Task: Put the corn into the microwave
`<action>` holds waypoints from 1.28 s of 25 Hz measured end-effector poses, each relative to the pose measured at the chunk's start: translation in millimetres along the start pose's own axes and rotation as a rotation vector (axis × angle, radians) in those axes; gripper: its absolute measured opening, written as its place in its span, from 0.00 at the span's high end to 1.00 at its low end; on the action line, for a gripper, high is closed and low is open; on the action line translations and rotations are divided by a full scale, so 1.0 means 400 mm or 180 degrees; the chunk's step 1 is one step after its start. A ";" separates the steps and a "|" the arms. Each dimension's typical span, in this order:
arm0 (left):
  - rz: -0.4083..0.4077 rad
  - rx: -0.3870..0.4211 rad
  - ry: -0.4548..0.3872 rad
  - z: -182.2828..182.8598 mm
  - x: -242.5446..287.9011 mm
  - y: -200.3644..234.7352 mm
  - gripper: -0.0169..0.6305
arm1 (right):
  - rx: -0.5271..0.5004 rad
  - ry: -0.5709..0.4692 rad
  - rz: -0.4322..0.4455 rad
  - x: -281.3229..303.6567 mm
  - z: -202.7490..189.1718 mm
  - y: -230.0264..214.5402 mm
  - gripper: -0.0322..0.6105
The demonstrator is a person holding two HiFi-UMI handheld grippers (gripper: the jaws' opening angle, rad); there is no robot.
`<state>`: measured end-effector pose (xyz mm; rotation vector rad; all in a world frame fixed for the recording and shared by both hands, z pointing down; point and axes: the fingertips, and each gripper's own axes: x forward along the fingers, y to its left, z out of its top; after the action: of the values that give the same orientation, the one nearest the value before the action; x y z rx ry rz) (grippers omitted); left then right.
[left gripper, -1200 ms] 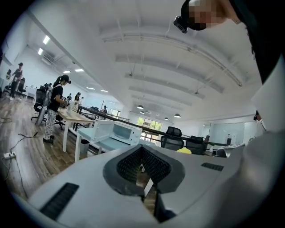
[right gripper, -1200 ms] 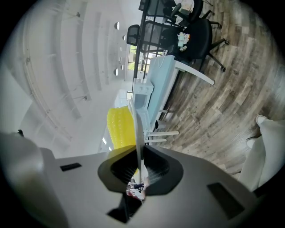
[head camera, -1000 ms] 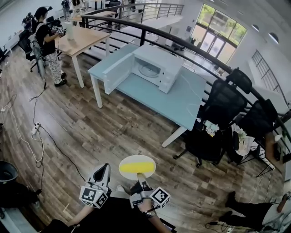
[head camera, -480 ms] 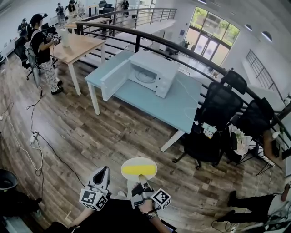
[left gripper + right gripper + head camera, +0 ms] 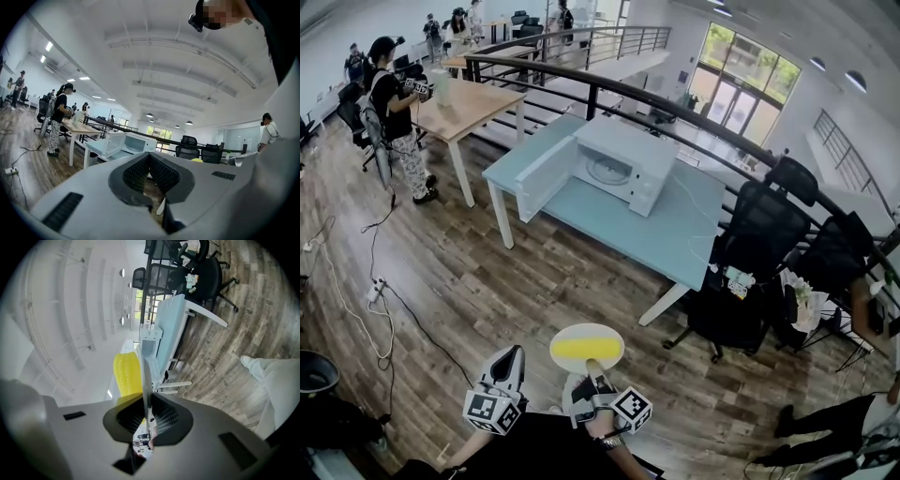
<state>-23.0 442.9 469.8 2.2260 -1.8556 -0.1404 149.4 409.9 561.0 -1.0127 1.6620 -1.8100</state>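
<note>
Corn: one yellow cob (image 5: 581,348) lies flat across the middle of a round white plate (image 5: 605,331), its ends toward the plate's left and right edges.
Plate: held level in the air over the wooden floor (image 5: 487,272), close in front of the person and well apart from the blue table (image 5: 675,225).
Right gripper (image 5: 589,366): jaws clenched on the plate's near rim. In the right gripper view (image 5: 146,401) the plate (image 5: 145,373) runs edge-on straight out from between the pads (image 5: 164,416).
Corn vs. fingers: the cob (image 5: 126,373) sits on the plate's face just beyond the jaw tips, crosswise to them. The fingers grasp the rim only; whether they touch the cob cannot be told.
Left gripper (image 5: 515,353): jaws drawn together at the tips with nothing between them, as the left gripper view (image 5: 149,157) shows. It is held just beside the plate's left edge, apart from it.
Microwave (image 5: 623,161): white, standing toward the far left end of the blue table. Its door (image 5: 546,176) is swung open to the left, and the cavity with its round tray is in view.
Surroundings: black office chairs (image 5: 759,244) stand at the blue table's right end. A person (image 5: 398,117) stands beside a wooden table (image 5: 473,103) at the far left.
</note>
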 end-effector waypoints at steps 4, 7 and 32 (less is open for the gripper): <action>-0.0049 0.0064 -0.0010 0.008 0.040 0.010 0.97 | -0.0017 -0.0018 0.0045 0.040 0.022 0.006 0.90; -0.0068 0.0045 0.0025 0.005 0.070 0.020 0.97 | -0.0025 -0.0048 0.0037 0.069 0.041 0.006 0.90; 0.0066 -0.0059 0.0067 0.041 0.374 0.101 0.97 | -0.0045 0.0119 -0.0060 0.353 0.221 0.046 0.90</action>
<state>-37.2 287.6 475.5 2.1868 -1.8583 -0.1293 129.6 244.0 570.1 -1.0097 1.6949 -1.8424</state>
